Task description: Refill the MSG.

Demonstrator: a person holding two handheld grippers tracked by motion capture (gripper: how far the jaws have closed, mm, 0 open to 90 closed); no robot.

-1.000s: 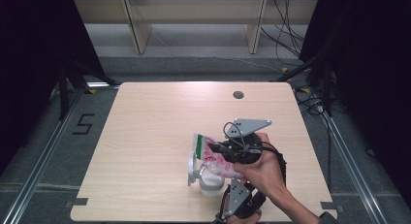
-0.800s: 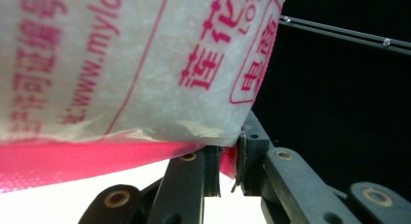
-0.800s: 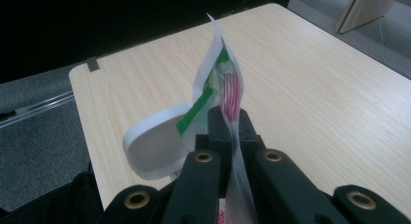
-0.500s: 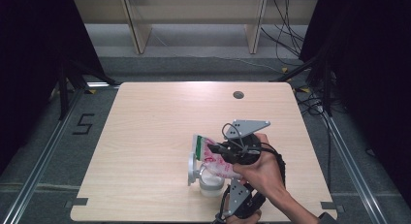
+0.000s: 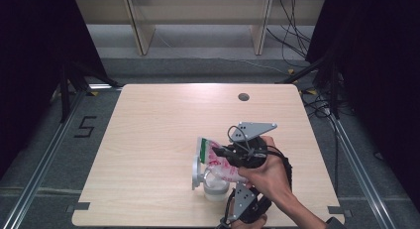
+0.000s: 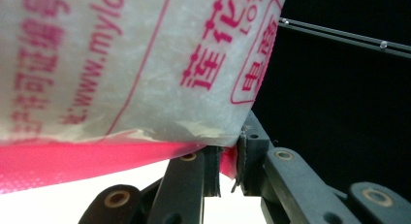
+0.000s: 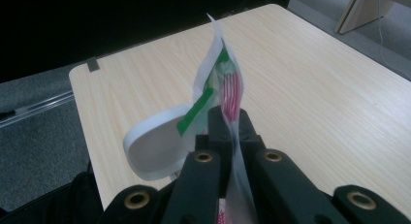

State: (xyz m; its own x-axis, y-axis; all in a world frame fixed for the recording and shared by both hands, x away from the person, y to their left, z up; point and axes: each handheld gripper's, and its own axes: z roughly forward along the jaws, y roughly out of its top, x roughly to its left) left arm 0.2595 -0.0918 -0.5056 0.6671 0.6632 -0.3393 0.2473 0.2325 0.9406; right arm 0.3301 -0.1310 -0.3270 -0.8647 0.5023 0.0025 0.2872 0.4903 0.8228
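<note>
Right gripper view: right gripper (image 7: 231, 132) jaws clamped on the upright plastic bag (image 7: 218, 83), translucent, green strip, red print. Left gripper (image 6: 228, 158) pinches its pink bottom edge. Bag held above white lidded container (image 5: 210, 182) near table (image 5: 148, 120) front edge.

room on the far and left side, crowding at the near right

the table (image 5: 163, 120) lies bare across its far half and whole left side, so a gripper could pass there freely. near the front edge the white container (image 5: 214, 185) with its open lid (image 5: 196, 170), the printed bag (image 5: 218, 162) above it, and both grippers block the way. a small round hole (image 5: 243, 96) sits near the far edge.
</note>
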